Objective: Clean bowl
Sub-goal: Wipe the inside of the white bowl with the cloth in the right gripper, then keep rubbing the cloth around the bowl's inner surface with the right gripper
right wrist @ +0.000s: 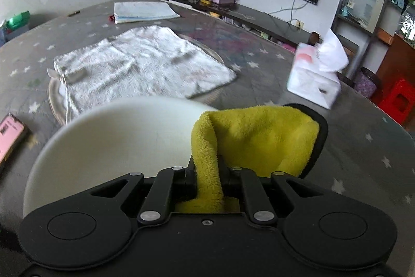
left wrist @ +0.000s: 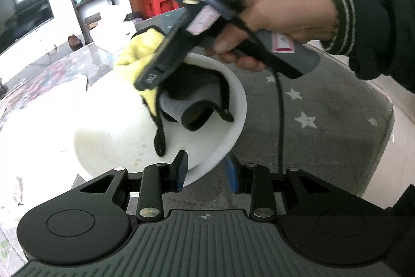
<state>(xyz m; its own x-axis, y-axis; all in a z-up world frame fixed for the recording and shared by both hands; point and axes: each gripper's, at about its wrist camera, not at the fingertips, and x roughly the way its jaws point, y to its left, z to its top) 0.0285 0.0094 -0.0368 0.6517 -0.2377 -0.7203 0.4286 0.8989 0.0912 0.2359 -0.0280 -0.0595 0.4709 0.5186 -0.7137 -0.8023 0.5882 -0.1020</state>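
Note:
A white bowl (left wrist: 124, 126) is held tilted above the grey star-patterned table (left wrist: 324, 108). My left gripper (left wrist: 206, 169) is shut on the bowl's near rim, one blue pad inside and one outside. My right gripper (right wrist: 207, 173) is shut on a yellow and grey cloth (right wrist: 249, 136) with a black edge. In the left wrist view the right gripper (left wrist: 153, 74) presses the cloth (left wrist: 189, 103) inside the bowl. The bowl also shows in the right wrist view (right wrist: 109, 142), below and left of the cloth.
A white fluffy towel (right wrist: 140, 64) lies on a round mat in the middle of the table. A tissue pack (right wrist: 316, 79) stands at the right, papers (right wrist: 142, 12) at the far side, and a pink box (right wrist: 10, 134) at the left edge.

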